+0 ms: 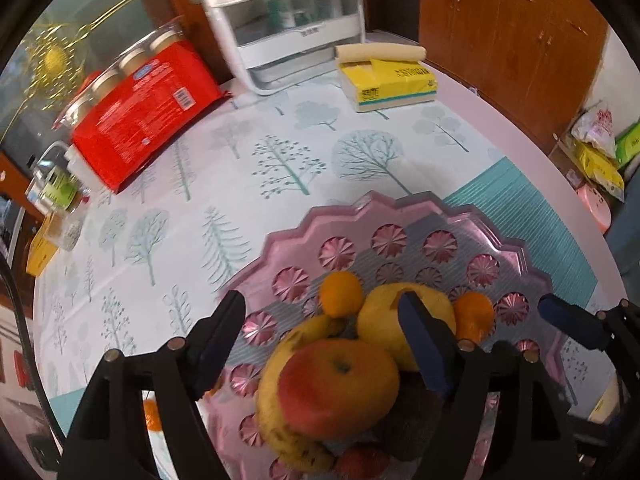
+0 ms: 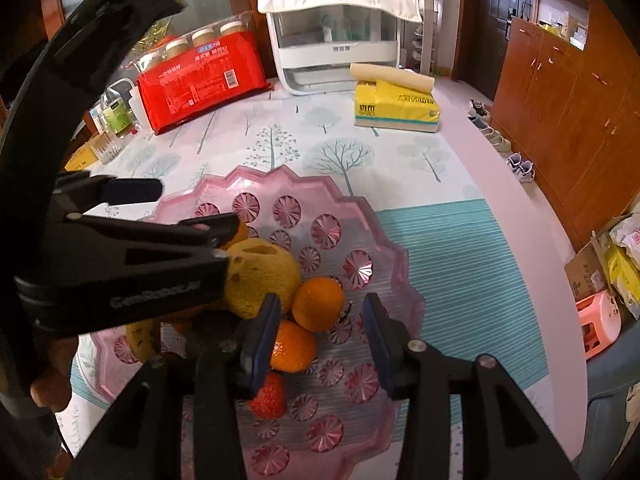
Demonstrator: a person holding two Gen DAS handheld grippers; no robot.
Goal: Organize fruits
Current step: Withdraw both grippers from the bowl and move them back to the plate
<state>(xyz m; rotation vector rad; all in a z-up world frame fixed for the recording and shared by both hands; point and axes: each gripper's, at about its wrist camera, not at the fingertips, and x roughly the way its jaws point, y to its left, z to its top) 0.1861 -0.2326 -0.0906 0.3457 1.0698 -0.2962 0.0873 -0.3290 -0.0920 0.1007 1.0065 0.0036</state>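
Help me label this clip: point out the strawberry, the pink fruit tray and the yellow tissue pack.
strawberry (image 2: 269, 400), right wrist view, middle of its red flesh.
pink fruit tray (image 2: 280, 178), right wrist view, far scalloped rim.
yellow tissue pack (image 1: 390, 80), left wrist view, top face of the wrapper.

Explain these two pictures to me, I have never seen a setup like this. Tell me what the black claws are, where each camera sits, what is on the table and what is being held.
The black claws are two-finger grippers, one in each of a person's hands. Each picture comes from a fisheye camera mounted on one gripper, looking along its fingers.

In the left view, the left gripper stands open above an apple, not pressing on it.

In the right view, the right gripper is open too, a tangerine and a strawberry below it. Neither holds anything.

The fruit lies in a pink glass tray on a tree-print tablecloth, with a red package and a yellow tissue pack behind.
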